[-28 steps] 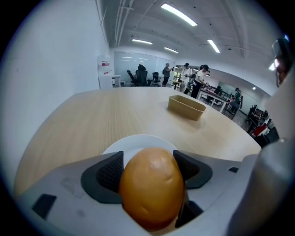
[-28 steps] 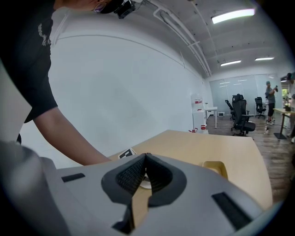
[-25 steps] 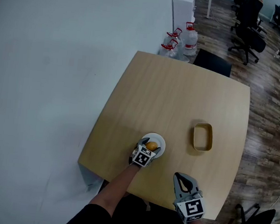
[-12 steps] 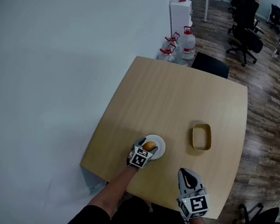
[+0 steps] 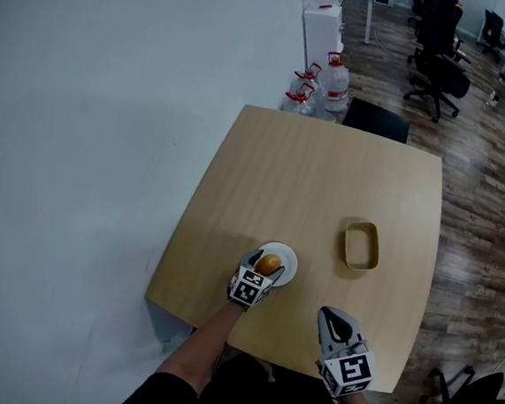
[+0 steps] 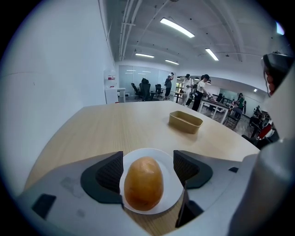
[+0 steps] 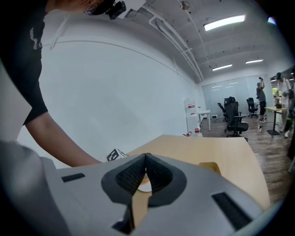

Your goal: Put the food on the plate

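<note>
Left gripper view is showing my left gripper point(image 6: 147, 168) sitting with jaws wide apart, the potato point(image 6: 144, 183) lying on the plate point(image 6: 171, 191) between them at lower centre. My right gripper point(image 7: 146, 171) is hovering at the head view's lower right, jaws pressed together on nothing.

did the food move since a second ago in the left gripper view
Yes. It was clamped in the left claw, above the plate. Now the food lies down on the plate, and the jaws stand apart.
</note>
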The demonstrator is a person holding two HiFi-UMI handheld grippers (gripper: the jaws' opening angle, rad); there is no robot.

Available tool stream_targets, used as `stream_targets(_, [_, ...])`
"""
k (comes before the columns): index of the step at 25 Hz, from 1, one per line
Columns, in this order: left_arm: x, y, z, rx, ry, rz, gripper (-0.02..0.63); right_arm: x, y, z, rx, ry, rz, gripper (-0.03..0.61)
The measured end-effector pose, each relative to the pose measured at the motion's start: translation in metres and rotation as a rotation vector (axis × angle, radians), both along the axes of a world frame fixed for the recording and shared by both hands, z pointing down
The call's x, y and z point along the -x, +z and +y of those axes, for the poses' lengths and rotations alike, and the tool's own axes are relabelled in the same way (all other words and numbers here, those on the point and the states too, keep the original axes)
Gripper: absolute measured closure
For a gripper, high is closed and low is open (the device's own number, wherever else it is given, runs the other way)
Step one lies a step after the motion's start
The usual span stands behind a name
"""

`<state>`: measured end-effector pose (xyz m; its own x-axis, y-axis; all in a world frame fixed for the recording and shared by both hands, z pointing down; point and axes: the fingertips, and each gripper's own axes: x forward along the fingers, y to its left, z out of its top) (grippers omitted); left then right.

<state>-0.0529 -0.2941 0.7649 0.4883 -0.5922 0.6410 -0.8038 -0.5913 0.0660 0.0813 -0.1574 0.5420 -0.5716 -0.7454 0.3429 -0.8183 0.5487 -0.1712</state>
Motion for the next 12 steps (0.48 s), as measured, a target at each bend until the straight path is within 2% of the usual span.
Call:
stream_targets(3, [0.000, -0.009, 0.003, -0.010, 0.015, 0.007, 0.296, 0.006, -0.004, 0.000, -0.015, -0.016, 0.000, 0.520])
stream_targets(6, [0.004, -0.027, 0.010, -0.022, 0.002, 0.050, 0.296, 0.009, -0.010, -0.003, -0.026, -0.016, -0.010, 0.520])
stream_targets(12, [0.013, -0.090, 0.044, -0.051, -0.086, 0.226, 0.296, -0.004, -0.016, -0.010, -0.013, 0.019, -0.024, 0.520])
